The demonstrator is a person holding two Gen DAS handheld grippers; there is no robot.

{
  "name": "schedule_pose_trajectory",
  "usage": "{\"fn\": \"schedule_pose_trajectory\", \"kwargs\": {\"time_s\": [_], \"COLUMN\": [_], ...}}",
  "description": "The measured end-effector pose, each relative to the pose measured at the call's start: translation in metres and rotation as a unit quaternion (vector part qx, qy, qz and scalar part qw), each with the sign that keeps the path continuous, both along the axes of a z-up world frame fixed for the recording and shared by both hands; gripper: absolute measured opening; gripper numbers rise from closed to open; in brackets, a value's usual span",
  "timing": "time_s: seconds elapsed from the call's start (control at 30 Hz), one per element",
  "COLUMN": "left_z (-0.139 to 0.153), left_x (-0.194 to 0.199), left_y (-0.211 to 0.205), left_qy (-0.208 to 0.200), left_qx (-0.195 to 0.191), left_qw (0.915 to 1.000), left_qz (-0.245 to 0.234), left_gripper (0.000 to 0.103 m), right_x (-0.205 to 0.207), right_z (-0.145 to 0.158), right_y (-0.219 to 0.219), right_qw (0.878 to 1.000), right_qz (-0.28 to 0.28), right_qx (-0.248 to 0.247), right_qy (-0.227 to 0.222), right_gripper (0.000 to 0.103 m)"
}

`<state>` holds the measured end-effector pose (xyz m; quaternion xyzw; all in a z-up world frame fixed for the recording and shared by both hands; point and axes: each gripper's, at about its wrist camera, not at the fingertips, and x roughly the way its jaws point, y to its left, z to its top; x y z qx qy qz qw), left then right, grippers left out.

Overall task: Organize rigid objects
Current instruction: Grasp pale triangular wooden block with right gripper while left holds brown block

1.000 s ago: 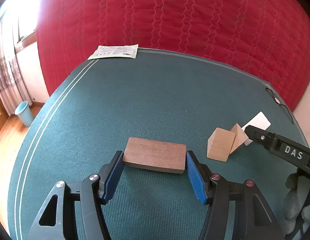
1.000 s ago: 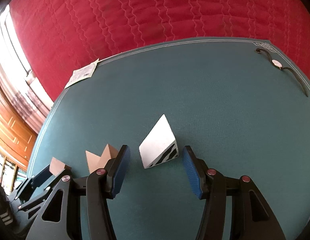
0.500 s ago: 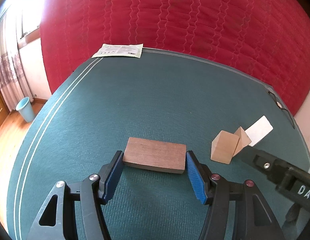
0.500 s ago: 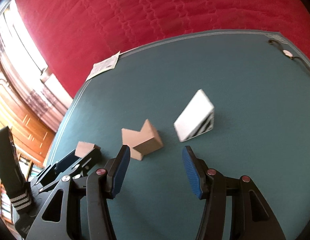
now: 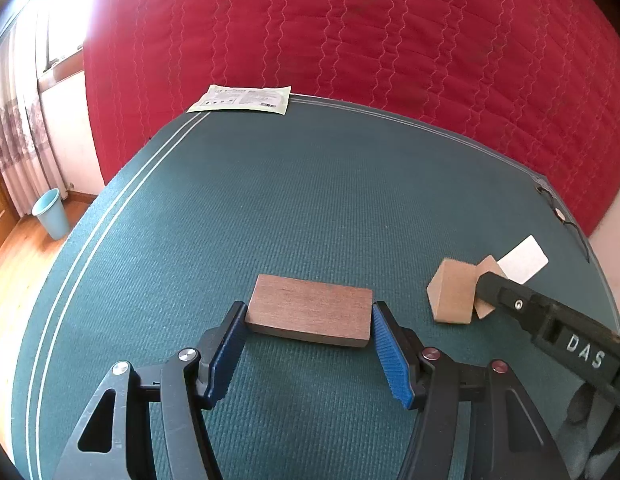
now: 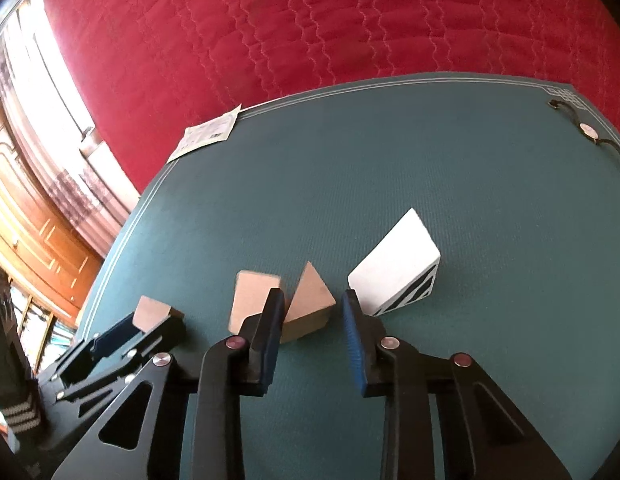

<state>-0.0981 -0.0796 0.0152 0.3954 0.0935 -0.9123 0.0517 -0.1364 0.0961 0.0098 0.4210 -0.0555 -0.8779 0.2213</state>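
A flat brown wooden block [image 5: 308,314] lies on the green mat [image 5: 310,200], and my left gripper [image 5: 309,306] is shut on its two ends. In the right wrist view that block [image 6: 152,310] shows at the far left in the same grip. My right gripper [image 6: 312,294] straddles a small wooden wedge [image 6: 310,308] and its jaws are closing. The left finger touches the wedge, while the right pad [image 6: 352,340] stands a sliver off it. A light wooden block [image 6: 252,298] leans against the wedge's left side. A white block with black stripes [image 6: 394,276] lies just to the right.
A printed packet [image 5: 242,98] lies at the mat's far edge against the red quilt [image 5: 390,40]. A dark cord with a round tag [image 6: 586,130] sits at the far right corner. A blue bin [image 5: 52,218] stands on the wooden floor to the left.
My right gripper swung left from the white striped block to the wooden wedge, and its jaws narrowed around it. The left gripper and brown block stayed put.
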Motion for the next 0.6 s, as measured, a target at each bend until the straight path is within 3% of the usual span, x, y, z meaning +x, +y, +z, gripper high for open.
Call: {"fn": "schedule_pose_trajectory", "kwargs": {"time_s": [0.3, 0.6], "left_z": [0.002, 0.005], "left_x": [0.001, 0.002], "left_y": [-0.001, -0.001], "left_qy": [0.008, 0.02], "left_qx": [0.0, 0.0], "left_qw": [1.0, 0.9998], "left_qz": [0.0, -0.001], "left_gripper": [0.065, 0.065], "right_x": [0.001, 0.004], "right_z": [-0.006, -0.005], "right_y": [-0.019, -0.02], "right_qw": [0.997, 0.996], "right_qz": [0.015, 0.029], "right_qx": [0.058, 0.065], "right_qy": [0.039, 0.044], "right_gripper": [0.025, 0.02]}}
